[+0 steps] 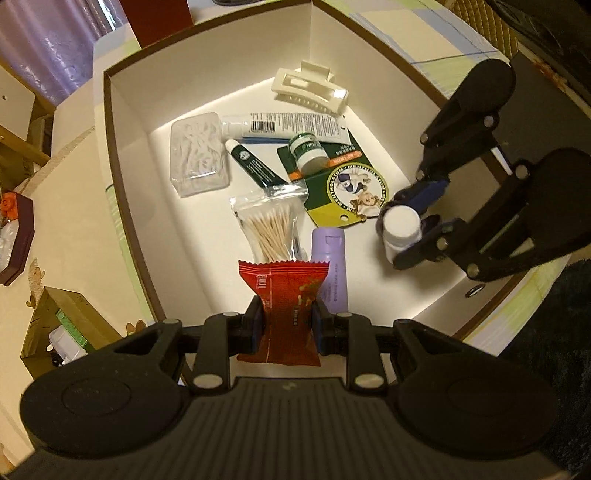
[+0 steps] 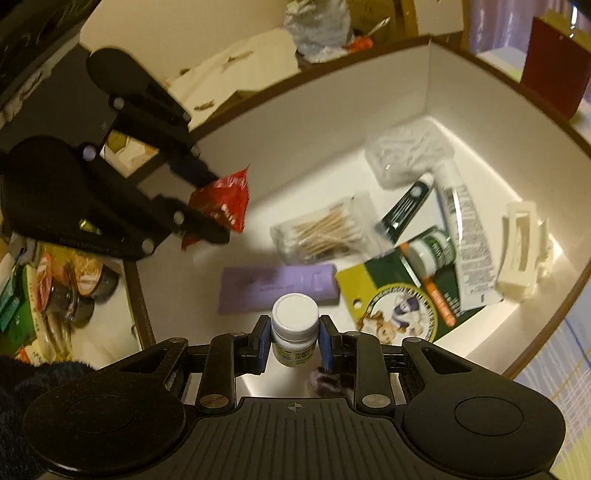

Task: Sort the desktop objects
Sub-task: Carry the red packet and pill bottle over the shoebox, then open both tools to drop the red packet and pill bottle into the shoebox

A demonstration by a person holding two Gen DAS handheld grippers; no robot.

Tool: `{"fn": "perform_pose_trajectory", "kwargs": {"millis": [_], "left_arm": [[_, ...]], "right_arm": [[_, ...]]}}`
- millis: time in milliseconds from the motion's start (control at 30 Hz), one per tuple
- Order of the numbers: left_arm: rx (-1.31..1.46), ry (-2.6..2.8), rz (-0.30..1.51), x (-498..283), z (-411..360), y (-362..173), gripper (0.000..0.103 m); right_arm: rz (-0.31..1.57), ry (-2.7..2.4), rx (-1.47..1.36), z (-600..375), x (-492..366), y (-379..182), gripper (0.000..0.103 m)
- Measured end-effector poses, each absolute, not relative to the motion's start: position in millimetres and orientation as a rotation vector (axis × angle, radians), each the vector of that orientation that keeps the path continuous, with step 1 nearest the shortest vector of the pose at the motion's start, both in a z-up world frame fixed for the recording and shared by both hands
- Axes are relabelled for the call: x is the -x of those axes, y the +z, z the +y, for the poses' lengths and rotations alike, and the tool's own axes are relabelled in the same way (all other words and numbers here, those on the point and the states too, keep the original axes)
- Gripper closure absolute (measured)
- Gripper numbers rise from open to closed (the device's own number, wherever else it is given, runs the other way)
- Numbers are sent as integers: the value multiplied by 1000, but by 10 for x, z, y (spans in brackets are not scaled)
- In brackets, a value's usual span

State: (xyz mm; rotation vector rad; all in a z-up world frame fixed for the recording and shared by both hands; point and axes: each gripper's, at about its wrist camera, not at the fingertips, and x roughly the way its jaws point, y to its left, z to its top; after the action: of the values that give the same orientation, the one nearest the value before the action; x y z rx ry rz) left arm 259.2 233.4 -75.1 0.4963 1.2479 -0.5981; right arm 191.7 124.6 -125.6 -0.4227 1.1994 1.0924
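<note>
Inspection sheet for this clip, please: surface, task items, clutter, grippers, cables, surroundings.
Surface: white box with a brown rim, on a pale table.
Job's things: red snack packet; white-capped bottle; in the box a purple bottle, cotton swabs, hair claw, tubes and a green jar.
Clutter: snack tubs outside the box.
Grippers: left gripper shut on the packet; right gripper shut on the white-capped bottle.
Cables: nothing seen.
Surroundings: purple curtain, dark red box.

Green card (image 1: 341, 192) carries a round "MENTHOLATUM" ring (partly blurred); white tube (image 1: 291, 125) bears a barcode; other print illegible.
</note>
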Motion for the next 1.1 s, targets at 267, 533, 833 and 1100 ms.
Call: {"fn": "perform_pose_trajectory", "kwargs": {"millis": [267, 533, 833, 1100], "left_arm": [[-523, -615, 1294, -2647, 2311, -868, 81], [-534, -618, 1354, -2655, 2290, -999, 75], [-524, -615, 1348, -2614, 2239, -966, 55], [-528, -576, 1314, -2536, 2207, -863, 43]], "right_arm": [[1188, 1074, 432, 1221, -1890, -1234, 27], [1179, 1075, 420, 1204, -1889, -1198, 27], [1162, 1082, 467, 1188, -1814, -1110, 27], [1147, 1017, 524, 1106, -1699, -977, 27]]}}
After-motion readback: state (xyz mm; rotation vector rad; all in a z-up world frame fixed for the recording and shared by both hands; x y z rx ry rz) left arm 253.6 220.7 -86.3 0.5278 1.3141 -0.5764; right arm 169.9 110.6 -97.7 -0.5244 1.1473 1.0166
